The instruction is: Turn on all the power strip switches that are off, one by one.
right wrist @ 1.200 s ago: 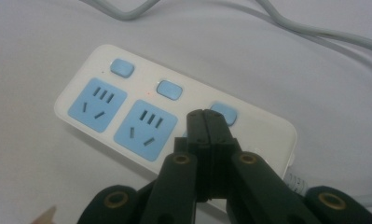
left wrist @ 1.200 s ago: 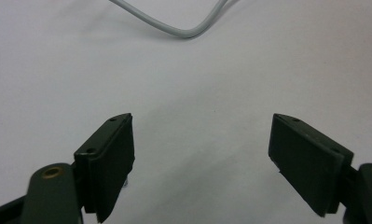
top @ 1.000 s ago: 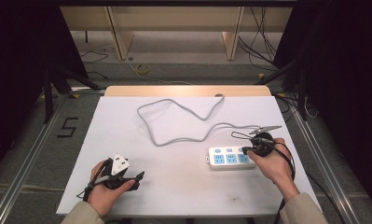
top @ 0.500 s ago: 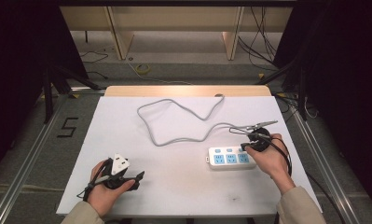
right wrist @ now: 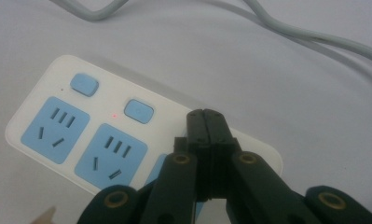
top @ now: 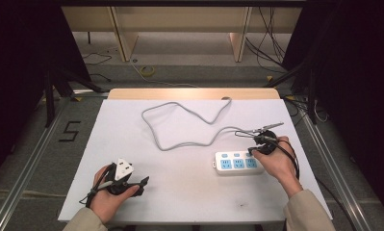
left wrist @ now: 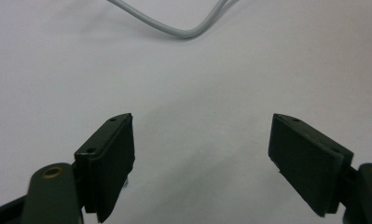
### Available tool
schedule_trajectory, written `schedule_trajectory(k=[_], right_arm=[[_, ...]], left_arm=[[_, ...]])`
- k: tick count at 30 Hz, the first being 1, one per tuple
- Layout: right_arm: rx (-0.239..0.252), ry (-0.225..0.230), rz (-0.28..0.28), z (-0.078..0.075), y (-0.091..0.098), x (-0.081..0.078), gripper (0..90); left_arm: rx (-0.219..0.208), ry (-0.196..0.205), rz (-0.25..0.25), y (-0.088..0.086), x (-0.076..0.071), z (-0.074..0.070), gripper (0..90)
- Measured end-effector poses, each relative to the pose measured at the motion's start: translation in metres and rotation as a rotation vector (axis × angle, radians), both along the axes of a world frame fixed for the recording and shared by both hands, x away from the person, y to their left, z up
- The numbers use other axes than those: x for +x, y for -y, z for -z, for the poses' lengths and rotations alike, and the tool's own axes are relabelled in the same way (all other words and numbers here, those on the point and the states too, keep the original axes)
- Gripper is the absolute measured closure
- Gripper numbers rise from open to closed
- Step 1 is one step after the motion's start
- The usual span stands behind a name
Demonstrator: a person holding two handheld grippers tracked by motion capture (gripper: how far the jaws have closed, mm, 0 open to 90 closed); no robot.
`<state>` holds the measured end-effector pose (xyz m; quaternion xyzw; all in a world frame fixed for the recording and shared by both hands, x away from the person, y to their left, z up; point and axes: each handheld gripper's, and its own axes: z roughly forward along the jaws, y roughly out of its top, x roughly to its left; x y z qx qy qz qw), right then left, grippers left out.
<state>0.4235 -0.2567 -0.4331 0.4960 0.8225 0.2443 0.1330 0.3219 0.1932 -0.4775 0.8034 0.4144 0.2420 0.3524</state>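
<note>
White desk (top: 189, 192) carries the power strip (right wrist: 58, 135); my right gripper (right wrist: 205, 122), jaws together, hovers over its third switch. Off-centre pressure could skid the strip or miss. My left gripper (left wrist: 200, 154) idles, jaws apart.

I am reading just one marking here: a black figure 5 (top: 70, 131) standing on the grey floor (top: 26, 144) to the left of my table (top: 189, 192), seen in the high view. I am finding no lettering or brand on the power strip (right wrist: 39, 107) in my right gripper view, whose sockets and buttons are showing plain blue.
</note>
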Motion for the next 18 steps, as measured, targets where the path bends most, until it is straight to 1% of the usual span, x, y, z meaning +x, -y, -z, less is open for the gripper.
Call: schedule_trajectory(k=[8,18], right_arm=[[-0.012,-0.020,-0.004,0.0020,-0.0010,0.0022,90.0],[-0.026,-0.030,-0.007,0.0023,-0.0021,0.0041,90.0]], left_arm=[[0.001,0.001,0.000,-0.0001,0.0001,0.0000,22.5],[-0.002,0.001,-0.002,-0.0001,0.0003,0.0001,22.5]])
